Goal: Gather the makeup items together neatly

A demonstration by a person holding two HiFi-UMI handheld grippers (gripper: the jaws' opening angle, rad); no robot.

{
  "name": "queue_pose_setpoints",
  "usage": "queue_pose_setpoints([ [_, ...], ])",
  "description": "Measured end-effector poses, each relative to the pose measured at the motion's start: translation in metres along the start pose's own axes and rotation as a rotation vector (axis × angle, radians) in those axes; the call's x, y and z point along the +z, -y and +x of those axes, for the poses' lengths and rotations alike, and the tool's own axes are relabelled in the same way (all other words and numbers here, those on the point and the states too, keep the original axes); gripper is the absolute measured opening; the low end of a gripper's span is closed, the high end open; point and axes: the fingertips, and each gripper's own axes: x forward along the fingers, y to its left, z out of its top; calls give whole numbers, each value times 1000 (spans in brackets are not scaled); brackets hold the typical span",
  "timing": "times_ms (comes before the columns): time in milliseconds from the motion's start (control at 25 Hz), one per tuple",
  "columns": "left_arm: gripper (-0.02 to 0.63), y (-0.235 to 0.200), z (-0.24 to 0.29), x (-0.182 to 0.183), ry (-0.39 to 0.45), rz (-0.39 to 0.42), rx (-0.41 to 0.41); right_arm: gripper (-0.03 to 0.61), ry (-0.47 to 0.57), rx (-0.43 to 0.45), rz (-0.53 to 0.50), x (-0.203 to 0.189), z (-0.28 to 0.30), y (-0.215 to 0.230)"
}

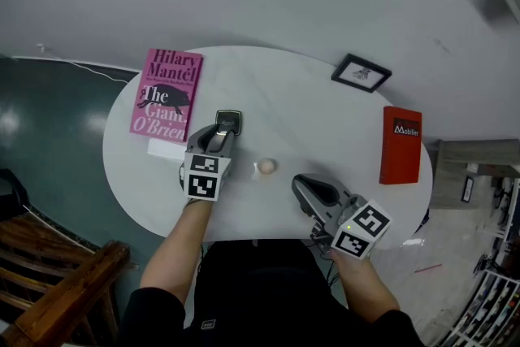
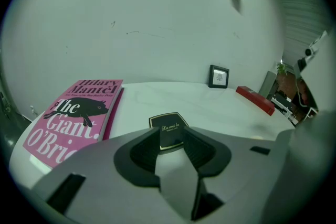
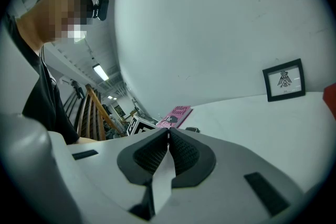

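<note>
Evidently the gathering is only partly done at the white oval table [image 1: 309, 118]. A black compact [image 1: 228, 123] lies flat left of centre, just beside the near corner of a pink book [image 1: 165, 94]. A small beige egg-shaped item [image 1: 266, 166], probably a makeup sponge, sits apart from it, closer to the table's near edge. The two are near each other but not yet side by side.

The left gripper [image 1: 218, 136] has its jaws spread wide, with the compact's near end between the tips and nothing clamped. The right gripper [image 1: 298, 181], near the table's near edge, has its jaws pressed together on nothing.

Only the head view shows the beige item, plus a red box [image 1: 400, 144] and a framed picture [image 1: 361, 73] along the right and far edges. The left gripper view alone shows the gold lettering on the compact's lid [image 2: 167, 124]. The right gripper view confirms that the closed jaws hold nothing.
</note>
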Motion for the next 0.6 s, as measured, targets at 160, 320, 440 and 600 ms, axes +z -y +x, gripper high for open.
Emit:
queue_pose_setpoints([
  [160,140,3,-14,20,51,14,-7,37,19,-7,-23,11,-5,-4],
  [320,132,8,-44,49,119,37,-8,37,53,-5,-61,31,-11,-16],
  [440,120,15,-73,71,181,42,-16,37,83,-4,-95,47,-17,-26],
  [600,92,28,-115,98,266,42,-41,37,126,-9,-134,65,-28,-40],
])
